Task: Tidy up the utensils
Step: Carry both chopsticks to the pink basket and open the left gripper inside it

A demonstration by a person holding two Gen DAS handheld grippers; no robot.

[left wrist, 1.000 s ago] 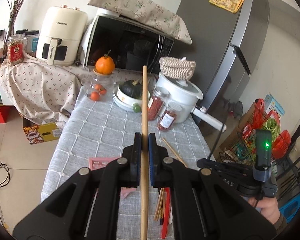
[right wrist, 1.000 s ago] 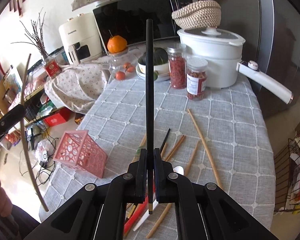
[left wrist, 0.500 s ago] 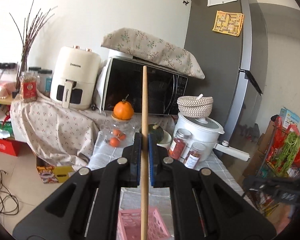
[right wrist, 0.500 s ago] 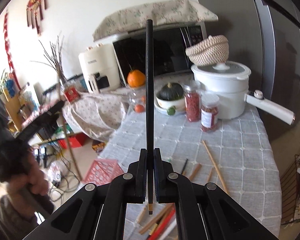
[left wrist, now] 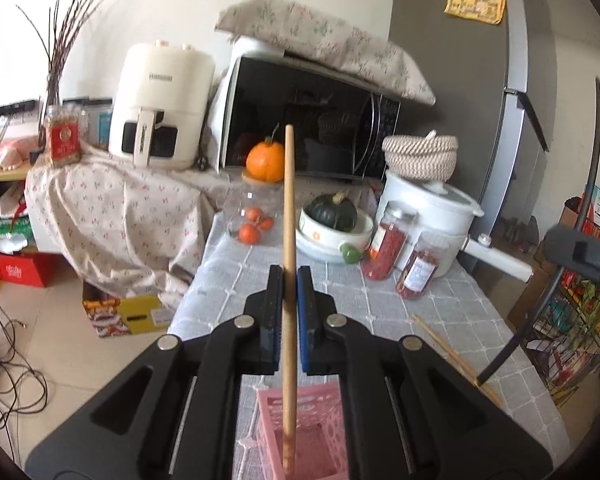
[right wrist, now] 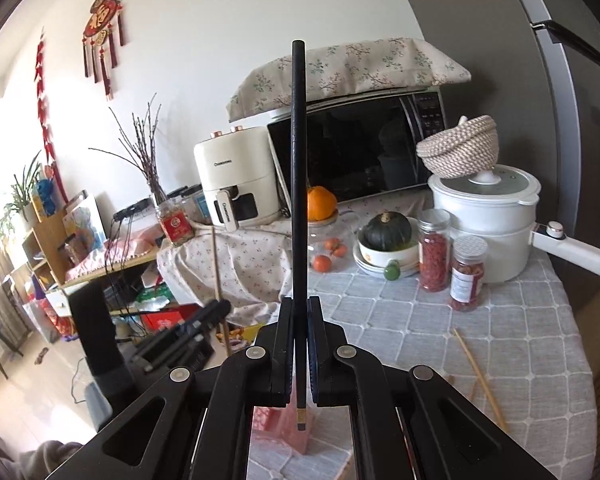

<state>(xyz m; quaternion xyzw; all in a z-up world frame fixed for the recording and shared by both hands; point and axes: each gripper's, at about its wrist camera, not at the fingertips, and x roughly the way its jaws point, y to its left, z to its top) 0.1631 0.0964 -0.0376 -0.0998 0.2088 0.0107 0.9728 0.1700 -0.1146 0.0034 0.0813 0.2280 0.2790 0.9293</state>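
Observation:
My left gripper (left wrist: 289, 280) is shut on a wooden chopstick (left wrist: 288, 216) held upright; its lower end hangs inside the pink basket (left wrist: 312, 432) below. My right gripper (right wrist: 300, 312) is shut on a black chopstick (right wrist: 299, 160) held upright, its lower tip just above the pink basket (right wrist: 284, 428). The black chopstick (left wrist: 580, 220) and right gripper body show at the right of the left wrist view. The left gripper (right wrist: 216, 308) with its wooden chopstick (right wrist: 217, 264) shows at the left of the right wrist view. Loose wooden chopsticks (right wrist: 478, 376) lie on the grey tablecloth (right wrist: 420, 332).
At the table's far end stand a white cooker (left wrist: 428, 216), two spice jars (left wrist: 420, 272), a bowl with a squash (left wrist: 334, 220) and a glass jar with an orange on it (left wrist: 256, 216). A microwave (left wrist: 308, 120) and an air fryer (left wrist: 162, 104) stand behind. The fridge (left wrist: 500, 80) is at right.
Both grippers moved over the pink basket and tilted down a little. The wooden chopstick's lower end now reaches into the basket. Both stay shut on their chopsticks.

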